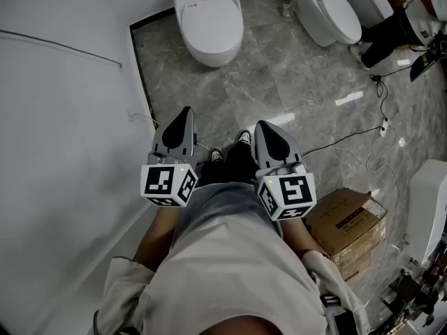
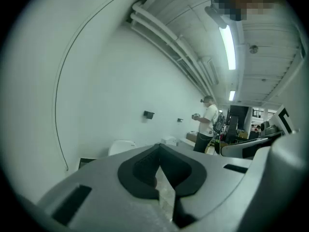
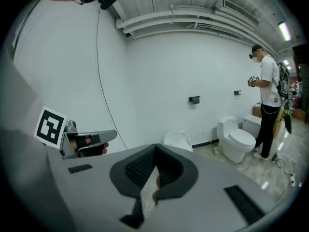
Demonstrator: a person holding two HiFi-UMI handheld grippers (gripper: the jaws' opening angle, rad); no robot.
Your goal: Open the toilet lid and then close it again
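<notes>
A: So where's the toilet (image 1: 208,21)?
B: On the floor (image 1: 293,82) ahead, by the wall (image 1: 63,117), lid (image 1: 209,28) down, well apart from both grippers.
A: And the fingers?
B: Left gripper (image 1: 184,112) and right gripper (image 1: 265,127) both have them pressed together, holding nothing.

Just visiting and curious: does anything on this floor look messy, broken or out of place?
Nothing spilled or broken. Only loose cables trail over the floor, and a cardboard box sits near them. The nearest toilet stands closed.
</notes>
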